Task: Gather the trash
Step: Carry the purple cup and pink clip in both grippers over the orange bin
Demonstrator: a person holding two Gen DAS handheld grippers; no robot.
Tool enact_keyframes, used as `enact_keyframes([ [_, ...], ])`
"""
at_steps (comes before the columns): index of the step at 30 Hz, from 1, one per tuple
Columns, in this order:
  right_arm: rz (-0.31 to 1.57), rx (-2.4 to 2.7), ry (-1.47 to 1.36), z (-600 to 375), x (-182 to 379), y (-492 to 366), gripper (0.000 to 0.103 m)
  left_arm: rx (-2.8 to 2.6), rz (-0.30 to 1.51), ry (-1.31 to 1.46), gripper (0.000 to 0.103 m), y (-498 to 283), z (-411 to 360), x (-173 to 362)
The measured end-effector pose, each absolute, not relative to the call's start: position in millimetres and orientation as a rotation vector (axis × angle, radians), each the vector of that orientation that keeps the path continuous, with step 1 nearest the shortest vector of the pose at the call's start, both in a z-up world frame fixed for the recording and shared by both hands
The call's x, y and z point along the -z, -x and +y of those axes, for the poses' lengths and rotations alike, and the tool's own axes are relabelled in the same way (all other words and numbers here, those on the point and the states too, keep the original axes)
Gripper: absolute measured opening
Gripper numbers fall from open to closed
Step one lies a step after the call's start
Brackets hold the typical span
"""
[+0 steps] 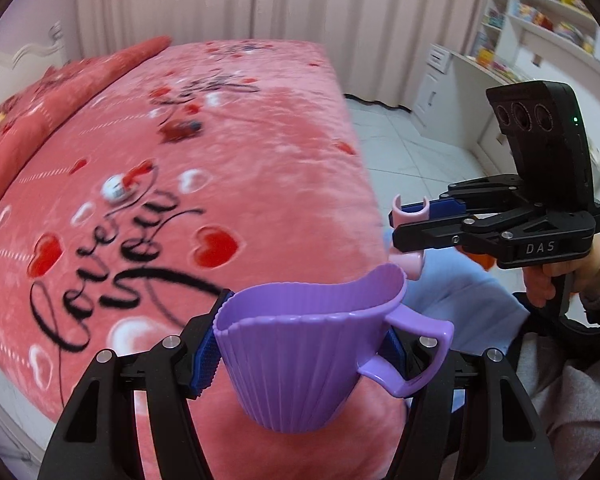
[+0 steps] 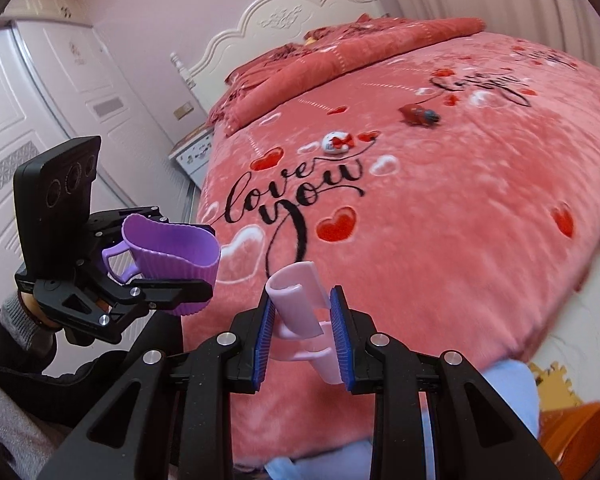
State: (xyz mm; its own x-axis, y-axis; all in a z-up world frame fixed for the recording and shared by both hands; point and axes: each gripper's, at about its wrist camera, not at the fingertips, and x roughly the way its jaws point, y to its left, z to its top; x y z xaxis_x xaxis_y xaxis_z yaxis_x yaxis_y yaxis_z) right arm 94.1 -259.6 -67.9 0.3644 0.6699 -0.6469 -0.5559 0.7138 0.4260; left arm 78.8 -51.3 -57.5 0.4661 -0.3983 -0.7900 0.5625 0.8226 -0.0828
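My left gripper [image 1: 300,344] is shut on a purple ribbed plastic cup [image 1: 304,356] with a handle, held above the near edge of the pink bed; it also shows in the right wrist view [image 2: 172,256]. My right gripper [image 2: 304,328] is shut on a pale pink plastic clip piece [image 2: 300,300], seen too in the left wrist view [image 1: 410,210]. On the bedspread lie a small white round item with a red bow [image 2: 338,142] [image 1: 116,188] and a dark red and blue wrapper-like item [image 2: 420,114] [image 1: 180,130].
The pink "love you" bedspread [image 2: 440,220] covers the bed, with a folded red blanket [image 2: 340,52] by the white headboard. White wardrobe doors [image 2: 40,100] stand left. A desk and shelves [image 1: 540,32] stand across the tiled floor. Light blue cloth [image 1: 456,288] lies below the grippers.
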Motion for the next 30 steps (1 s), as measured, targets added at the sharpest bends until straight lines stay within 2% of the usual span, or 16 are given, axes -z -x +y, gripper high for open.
enact_keyframes([
  [30,0.767,-0.226,-0.432,-566.2,73.6,2.1,0.028,1.105,0.866,-0.478,0.066,-92.6,-335.9,67.7],
])
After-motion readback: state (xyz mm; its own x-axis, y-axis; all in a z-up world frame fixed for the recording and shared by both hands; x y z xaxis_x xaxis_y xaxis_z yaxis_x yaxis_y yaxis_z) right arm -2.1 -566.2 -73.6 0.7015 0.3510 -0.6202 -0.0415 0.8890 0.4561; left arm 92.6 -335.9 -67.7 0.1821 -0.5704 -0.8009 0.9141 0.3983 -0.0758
